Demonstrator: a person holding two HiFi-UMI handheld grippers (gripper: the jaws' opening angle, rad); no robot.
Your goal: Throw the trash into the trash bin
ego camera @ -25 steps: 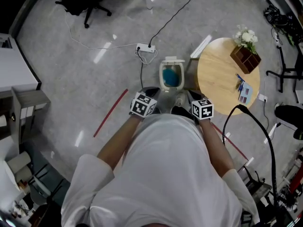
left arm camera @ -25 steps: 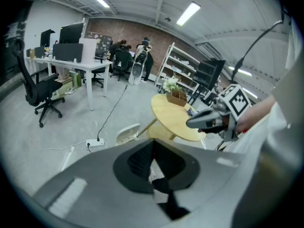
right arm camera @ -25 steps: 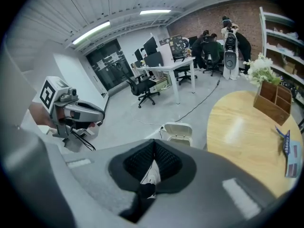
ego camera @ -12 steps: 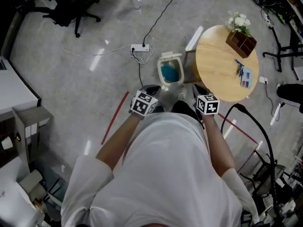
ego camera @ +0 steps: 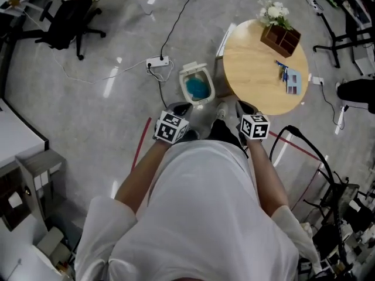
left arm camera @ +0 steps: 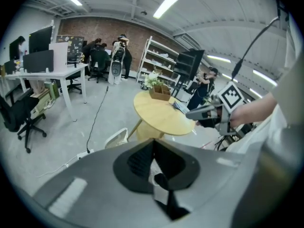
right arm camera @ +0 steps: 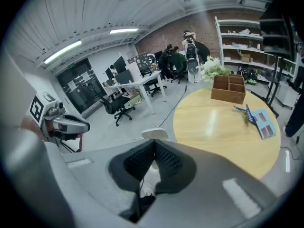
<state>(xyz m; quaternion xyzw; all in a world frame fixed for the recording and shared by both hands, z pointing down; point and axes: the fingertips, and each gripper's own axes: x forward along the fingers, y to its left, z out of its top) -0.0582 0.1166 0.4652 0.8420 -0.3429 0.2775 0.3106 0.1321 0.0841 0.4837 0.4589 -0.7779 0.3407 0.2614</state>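
Head view: white trash bin with blue liner [ego camera: 196, 88] stands just beside round wooden table [ego camera: 252, 75].
Left gripper [ego camera: 180, 108]: jaws closed together, holding nothing.
Right gripper [ego camera: 240, 105]: jaws closed together, empty.

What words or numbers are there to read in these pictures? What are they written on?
No text here can be read.
Marker cubes: only black-and-white square patterns, no letters or numbers.
Blue leaflet on the round table: print too small to read.
Dark board by the brick wall: too blurred to read.
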